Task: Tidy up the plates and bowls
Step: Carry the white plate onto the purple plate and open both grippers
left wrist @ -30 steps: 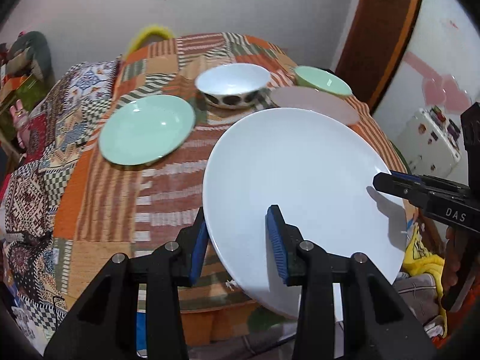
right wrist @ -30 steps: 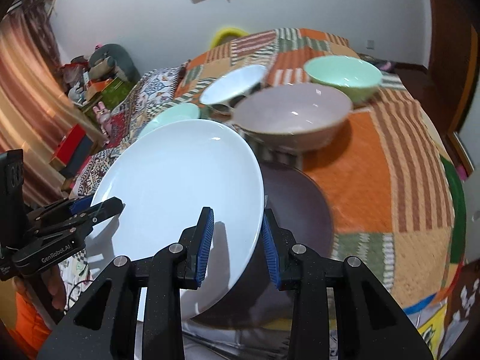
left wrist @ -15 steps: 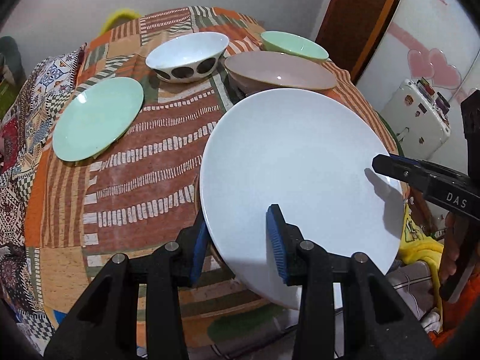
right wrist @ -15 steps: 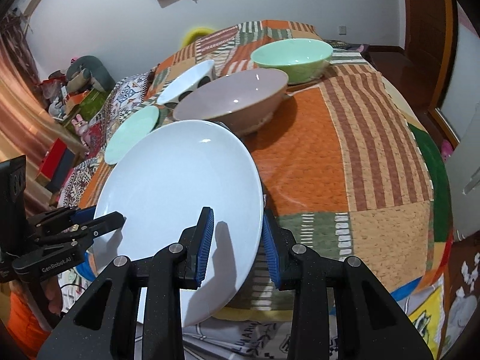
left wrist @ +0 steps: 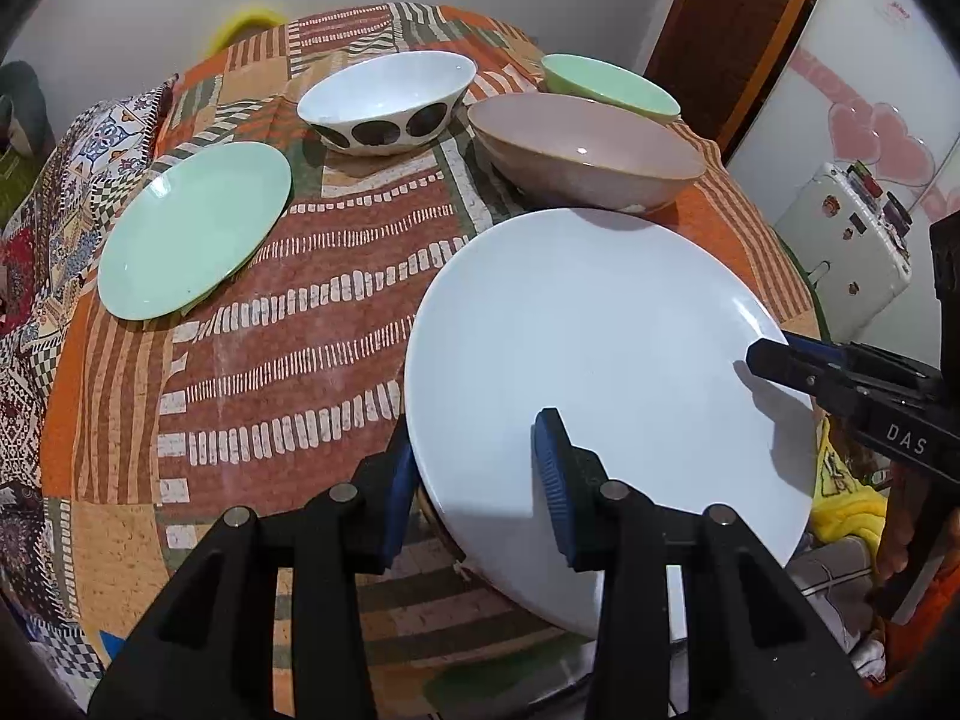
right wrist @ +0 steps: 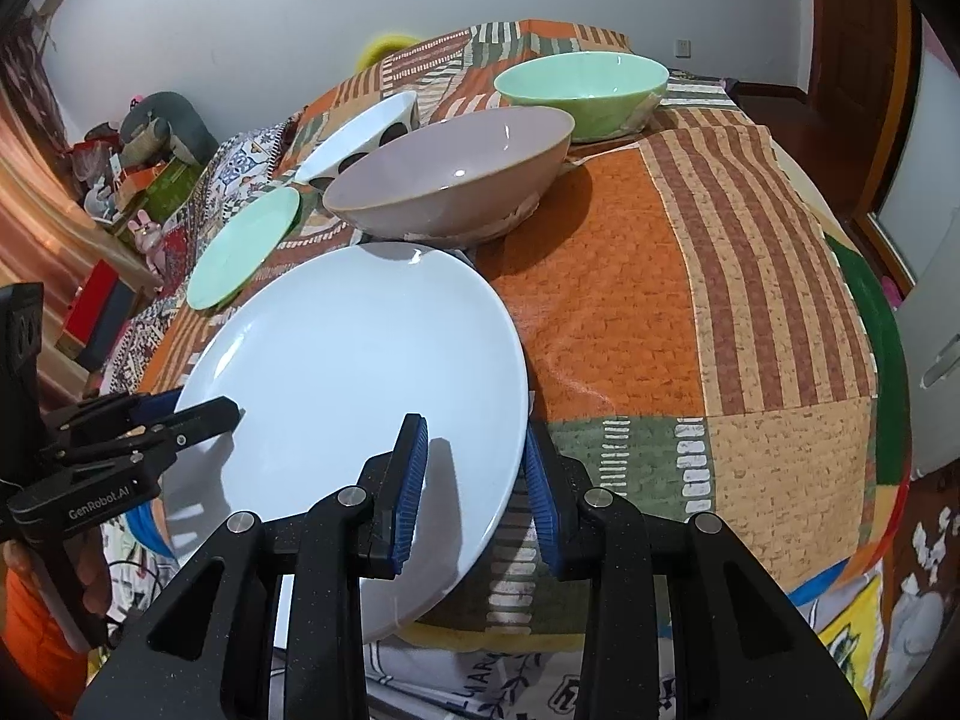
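A large white plate (left wrist: pixel 600 372) hangs low over the near edge of the patchwork-covered table (right wrist: pixel 690 276), held from both sides. My left gripper (left wrist: pixel 477 480) is shut on its left rim, one pad above and one below. On the opposite rim my right gripper (right wrist: pixel 474 480) is shut the same way. Behind the white plate (right wrist: pixel 348 372) stand a taupe bowl (left wrist: pixel 582 144), a white bowl with black dots (left wrist: pixel 384 102) and a green bowl (right wrist: pixel 582 90). A green plate (left wrist: pixel 192 234) lies at the left. A thin brown edge shows under the white plate's near rim.
A white fridge (left wrist: pixel 852 252) and a wooden door (left wrist: pixel 738 30) stand to the right of the table. Boxes and toys (right wrist: pixel 120 168) crowd the floor at the left. A yellow cloth (left wrist: pixel 840 510) lies below the table's near right edge.
Both grippers have carried the white plate forward and down toward the table; the bowls look closer. A dark brown disc seen beside the plate a second ago is out of sight.
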`<state>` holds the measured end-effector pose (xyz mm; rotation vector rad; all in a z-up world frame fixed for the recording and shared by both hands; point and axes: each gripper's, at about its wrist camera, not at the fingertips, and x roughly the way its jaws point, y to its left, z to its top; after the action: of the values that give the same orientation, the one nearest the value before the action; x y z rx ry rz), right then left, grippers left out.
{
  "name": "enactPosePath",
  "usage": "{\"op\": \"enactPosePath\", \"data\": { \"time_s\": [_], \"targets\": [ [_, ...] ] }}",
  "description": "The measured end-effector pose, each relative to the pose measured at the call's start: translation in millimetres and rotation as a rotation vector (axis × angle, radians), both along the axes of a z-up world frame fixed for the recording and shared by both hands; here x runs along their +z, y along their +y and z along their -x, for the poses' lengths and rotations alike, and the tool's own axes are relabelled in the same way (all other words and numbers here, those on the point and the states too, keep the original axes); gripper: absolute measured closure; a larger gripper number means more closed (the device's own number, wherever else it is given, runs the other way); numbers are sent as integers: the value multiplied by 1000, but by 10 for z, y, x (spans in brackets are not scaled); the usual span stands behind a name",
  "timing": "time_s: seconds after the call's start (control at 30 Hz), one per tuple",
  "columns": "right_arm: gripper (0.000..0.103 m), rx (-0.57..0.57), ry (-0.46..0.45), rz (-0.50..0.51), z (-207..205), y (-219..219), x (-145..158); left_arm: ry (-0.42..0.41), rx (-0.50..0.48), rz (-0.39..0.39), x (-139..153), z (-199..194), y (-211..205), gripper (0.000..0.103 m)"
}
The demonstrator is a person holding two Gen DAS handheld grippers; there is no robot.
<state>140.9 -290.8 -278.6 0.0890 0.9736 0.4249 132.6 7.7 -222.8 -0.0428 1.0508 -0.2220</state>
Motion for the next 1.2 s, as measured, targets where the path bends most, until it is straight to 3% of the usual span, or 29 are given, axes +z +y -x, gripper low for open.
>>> {"op": "enactPosePath", "data": {
  "time_s": [0.17,0.27,0.37,0.7,0.87,1.1,1.2],
  "targets": [
    [73,3,-5,18,-18,13,-22,-5,5,-16,-18,-34,-6,64],
    [73,2,-7,16,-21,4,-29,-16,-6,-115,-73,-48,-105,64],
    [72,6,-13,22,-10,26,-25,-36,-12,-156,-115,-31,-141,64],
    [69,13,-21,31,-20,38,3,-24,5,-97,-103,-43,-50,64],
    [61,-2,-53,47,-8,-22,109,-24,26,-77,-35,-35,33,64],
    [60,36,-135,48,-6,92,405,-117,81,-54,346,65,291,62],
    [53,68,-180,44,-2,227,537,-155,112,-41,528,95,447,61]
  ]
}}
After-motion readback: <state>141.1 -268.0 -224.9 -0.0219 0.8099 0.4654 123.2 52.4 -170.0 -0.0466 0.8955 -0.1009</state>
